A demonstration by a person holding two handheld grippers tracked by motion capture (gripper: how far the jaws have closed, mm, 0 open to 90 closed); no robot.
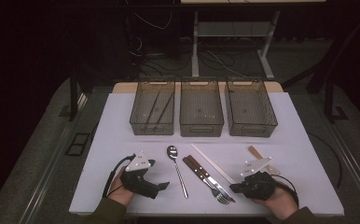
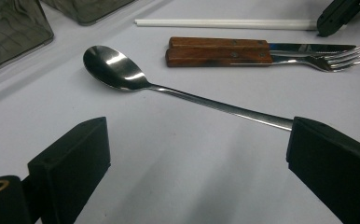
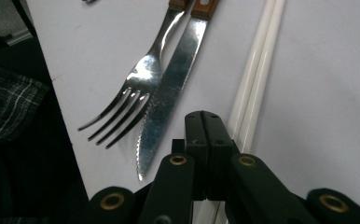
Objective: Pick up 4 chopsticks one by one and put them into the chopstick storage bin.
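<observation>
A metal spoon (image 1: 178,172) lies on the white table (image 1: 122,140), bowl away from me. Right of it lie a knife (image 1: 209,176) and a fork (image 1: 205,179) with wooden handles, then a pair of white chopsticks (image 1: 213,163). My left gripper (image 1: 159,175) rests left of the spoon, open; in the left gripper view its jaws stand wide (image 2: 197,154) with the spoon (image 2: 117,67) lying across ahead, the handle's end behind one jaw. My right gripper (image 1: 233,188) is shut on nothing, its tip (image 3: 202,116) just over the near end of the chopsticks (image 3: 257,70), beside the knife (image 3: 171,88) and fork (image 3: 136,88).
Three smoky plastic bins stand in a row at the back: left (image 1: 152,127) with thin dark sticks inside, middle (image 1: 201,128), right (image 1: 252,128). A small brown stick (image 1: 255,151) lies by the right gripper. The table's front edge runs close under both hands.
</observation>
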